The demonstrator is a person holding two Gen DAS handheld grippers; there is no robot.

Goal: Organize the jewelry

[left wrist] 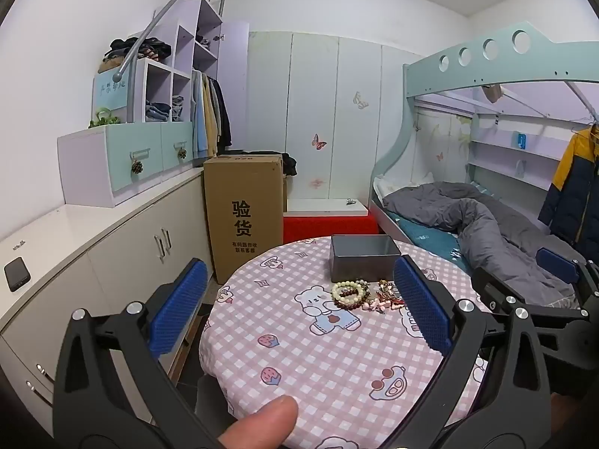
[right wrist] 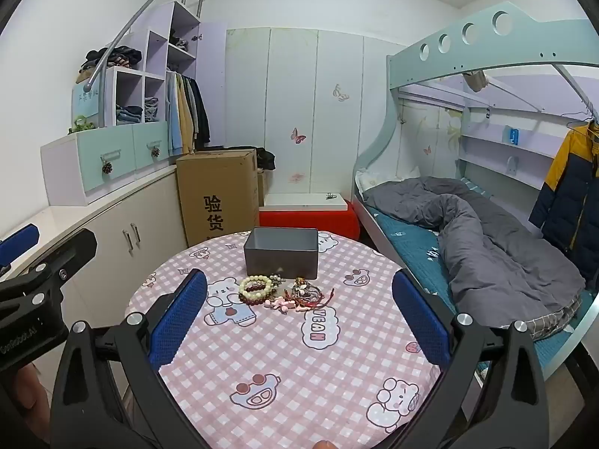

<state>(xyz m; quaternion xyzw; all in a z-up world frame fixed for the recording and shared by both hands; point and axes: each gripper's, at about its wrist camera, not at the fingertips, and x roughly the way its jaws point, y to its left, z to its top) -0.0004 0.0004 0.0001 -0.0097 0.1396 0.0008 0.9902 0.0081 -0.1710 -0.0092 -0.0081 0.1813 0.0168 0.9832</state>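
Observation:
A pile of jewelry lies on the round table with the pink checked cloth (right wrist: 292,355): cream and dark red bead bracelets (right wrist: 256,287), a pink flower piece (right wrist: 282,305) and a red-corded tangle (right wrist: 309,292). The bracelets also show in the left wrist view (left wrist: 350,293). A grey open metal box (right wrist: 281,252) stands just behind the pile; it also shows in the left wrist view (left wrist: 364,258). My left gripper (left wrist: 299,310) is open and empty, above the table's left part. My right gripper (right wrist: 299,318) is open and empty, held above the table short of the pile.
A tall cardboard box (right wrist: 217,198) stands behind the table on the left, beside white cabinets (right wrist: 123,235). A bunk bed with a grey duvet (right wrist: 486,235) runs along the right. A red stool with a white top (right wrist: 307,213) sits behind the table.

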